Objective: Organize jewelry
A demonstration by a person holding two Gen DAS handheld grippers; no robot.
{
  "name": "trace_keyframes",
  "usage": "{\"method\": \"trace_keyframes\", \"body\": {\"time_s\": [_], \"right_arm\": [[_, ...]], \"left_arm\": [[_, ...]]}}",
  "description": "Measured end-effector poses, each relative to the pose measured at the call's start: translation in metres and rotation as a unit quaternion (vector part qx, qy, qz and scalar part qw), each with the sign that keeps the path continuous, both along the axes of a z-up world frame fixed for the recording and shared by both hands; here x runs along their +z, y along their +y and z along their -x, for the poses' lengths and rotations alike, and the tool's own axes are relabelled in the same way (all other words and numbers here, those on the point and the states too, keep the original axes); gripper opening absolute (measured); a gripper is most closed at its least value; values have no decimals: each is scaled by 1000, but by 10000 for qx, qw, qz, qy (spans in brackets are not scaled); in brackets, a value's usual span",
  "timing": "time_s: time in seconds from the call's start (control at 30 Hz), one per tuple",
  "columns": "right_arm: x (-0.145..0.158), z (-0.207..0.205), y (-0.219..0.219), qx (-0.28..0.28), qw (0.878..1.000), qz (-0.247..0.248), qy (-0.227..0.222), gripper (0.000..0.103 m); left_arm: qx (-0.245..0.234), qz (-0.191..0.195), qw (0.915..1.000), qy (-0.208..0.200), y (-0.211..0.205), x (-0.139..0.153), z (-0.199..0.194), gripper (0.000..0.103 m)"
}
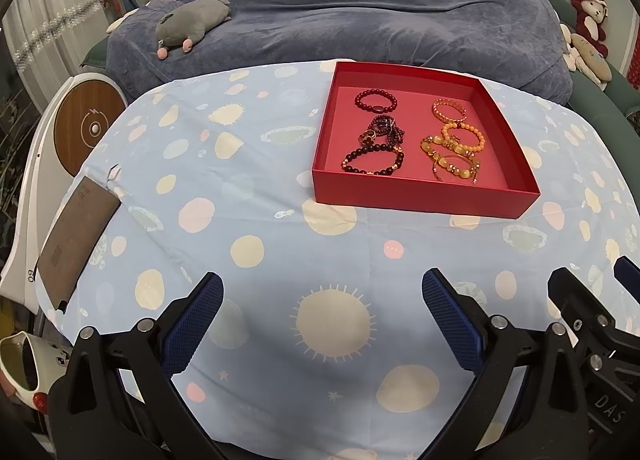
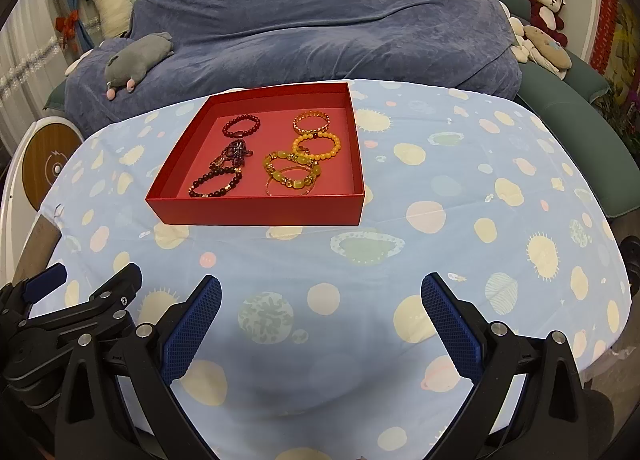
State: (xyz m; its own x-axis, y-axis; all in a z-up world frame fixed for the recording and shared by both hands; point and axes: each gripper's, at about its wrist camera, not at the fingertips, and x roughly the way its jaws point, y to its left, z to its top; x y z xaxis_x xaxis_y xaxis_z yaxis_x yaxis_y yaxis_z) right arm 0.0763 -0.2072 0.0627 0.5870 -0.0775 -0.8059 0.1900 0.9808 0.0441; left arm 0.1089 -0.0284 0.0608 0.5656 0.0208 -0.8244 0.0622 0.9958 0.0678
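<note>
Your left gripper (image 1: 322,292) and right gripper (image 2: 321,294), jaws wide and empty, hover over the planet-print worktop (image 2: 460,180); bracelets (image 2: 316,146) fill the red box (image 2: 256,212), with a blanketed bed (image 2: 320,20) behind it.

Dim, even indoor light, soft shadows, sharp centre, heavy fisheye bending at edges.

Overlapped yellow bracelets (image 2: 294,174), count unclear

A box (image 2: 256,212) sits on the worktop (image 2: 440,188), upper left of centre in the right wrist view. Inside, bracelets (image 2: 242,126) lie in two columns. A bed (image 2: 320,20) lies behind.
</note>
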Motion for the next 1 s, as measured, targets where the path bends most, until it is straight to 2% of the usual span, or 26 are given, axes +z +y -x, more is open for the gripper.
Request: {"method": "trace_keyframes", "body": {"time_s": [0.83, 1.0], "right_arm": [[-3, 1, -4, -57, 10000, -65, 29, 97], [-1, 0, -3, -77, 10000, -12, 31, 97]], "left_arm": [[-40, -20, 10000, 61, -1, -2, -5, 95], [-65, -54, 10000, -26, -2, -1, -5, 95]]}}
